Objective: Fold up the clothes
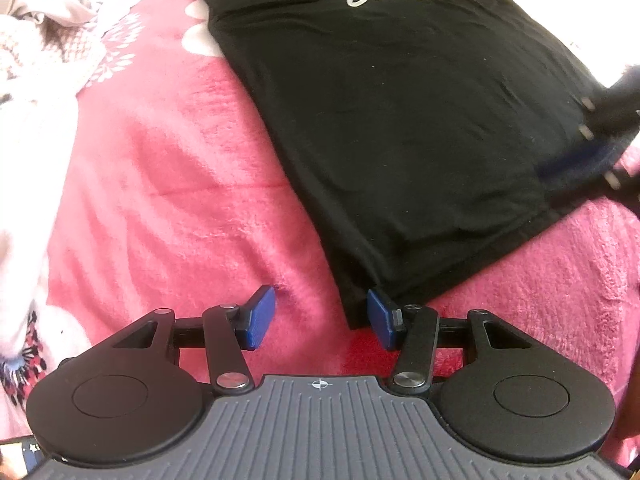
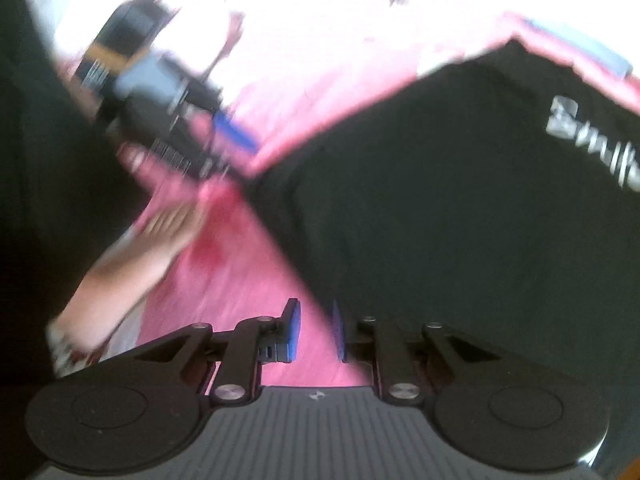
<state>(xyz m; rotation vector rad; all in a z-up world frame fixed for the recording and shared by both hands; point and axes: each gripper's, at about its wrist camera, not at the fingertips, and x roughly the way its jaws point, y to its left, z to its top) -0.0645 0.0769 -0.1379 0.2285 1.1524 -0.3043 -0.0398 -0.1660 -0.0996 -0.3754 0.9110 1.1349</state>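
A black T-shirt (image 1: 400,120) with white "Smile" lettering lies flat on a pink blanket (image 1: 168,184), its sides folded in to a long rectangle. My left gripper (image 1: 320,320) is open just before the shirt's near corner, its right pad beside the hem. My right gripper (image 1: 600,148) shows blurred at the shirt's right edge. In the right wrist view my right gripper (image 2: 316,332) is open, over the shirt's (image 2: 440,220) edge and the blanket (image 2: 240,280). The left gripper (image 2: 176,120) shows there blurred, with the hand (image 2: 136,248) that holds it.
A heap of white and pink clothes (image 1: 52,40) lies at the far left of the bed. White floral print marks the blanket near it. The right wrist view is motion-blurred, with a bright washed-out background.
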